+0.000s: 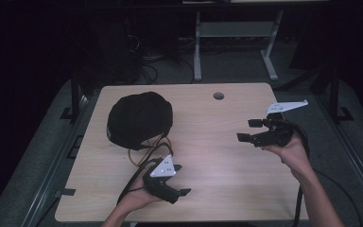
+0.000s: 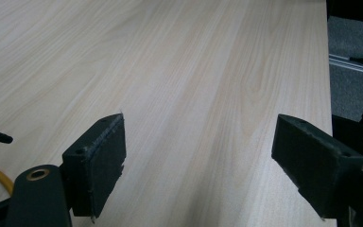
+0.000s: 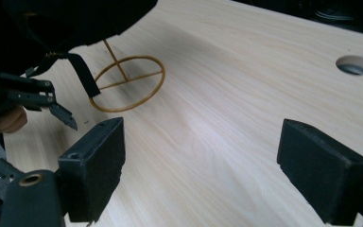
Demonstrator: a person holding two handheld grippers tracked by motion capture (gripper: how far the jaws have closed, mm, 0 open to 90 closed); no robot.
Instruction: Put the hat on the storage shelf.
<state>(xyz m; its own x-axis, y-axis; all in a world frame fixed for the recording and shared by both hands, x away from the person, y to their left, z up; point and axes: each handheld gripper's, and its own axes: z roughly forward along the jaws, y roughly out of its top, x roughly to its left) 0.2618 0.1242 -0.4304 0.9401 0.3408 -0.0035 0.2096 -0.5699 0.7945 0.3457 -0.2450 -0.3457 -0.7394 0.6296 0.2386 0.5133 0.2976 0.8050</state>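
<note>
Pale wood-grain table under dim light, with dark floor and a metal desk frame beyond its far edge. I hold the left gripper low over the near edge, its jaws spread wide with nothing between them; the left gripper view shows bare wood ahead of them. I hold the right gripper raised over the right side of the table, jaws likewise wide apart and empty. A black helmet-like dome rests beyond the left gripper, well to the left of the right gripper. A yellow ring and a black strap lie between the dome and the left gripper. A round cable hole sits near the far edge.
</note>
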